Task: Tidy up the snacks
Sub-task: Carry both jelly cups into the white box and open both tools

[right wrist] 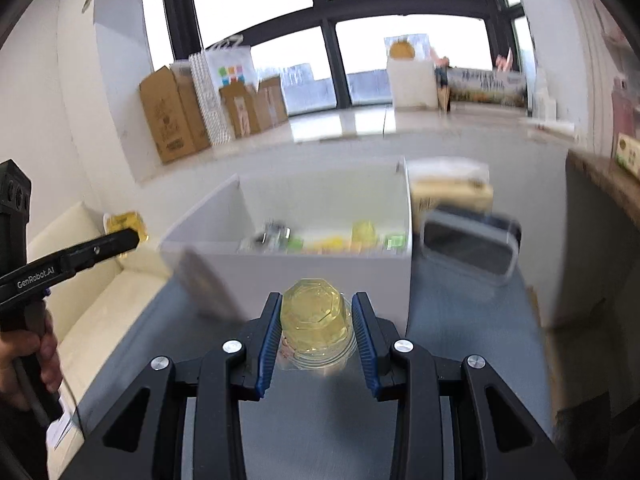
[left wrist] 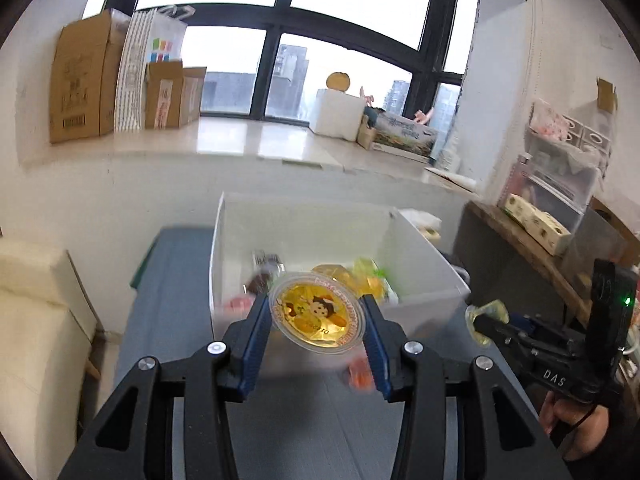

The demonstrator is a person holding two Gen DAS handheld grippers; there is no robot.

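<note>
Left tool (left wrist: 318,322) and right tool (right wrist: 316,322) both clamped, angled downward, each in a hand.

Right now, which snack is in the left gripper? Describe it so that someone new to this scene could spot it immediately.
Start at the white bin on the grey table. Just in front of its near wall, the left gripper is shut on a jelly cup. Its round gold foil lid with a cartoon child faces the camera, whereas the right gripper's jelly cup shows its clear yellow, faceted underside.

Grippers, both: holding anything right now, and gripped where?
Left gripper clamps a round clear jelly cup with a gold cartoon lid across its rim. Right gripper clamps a clear yellow faceted jelly cup by its side walls.
</note>
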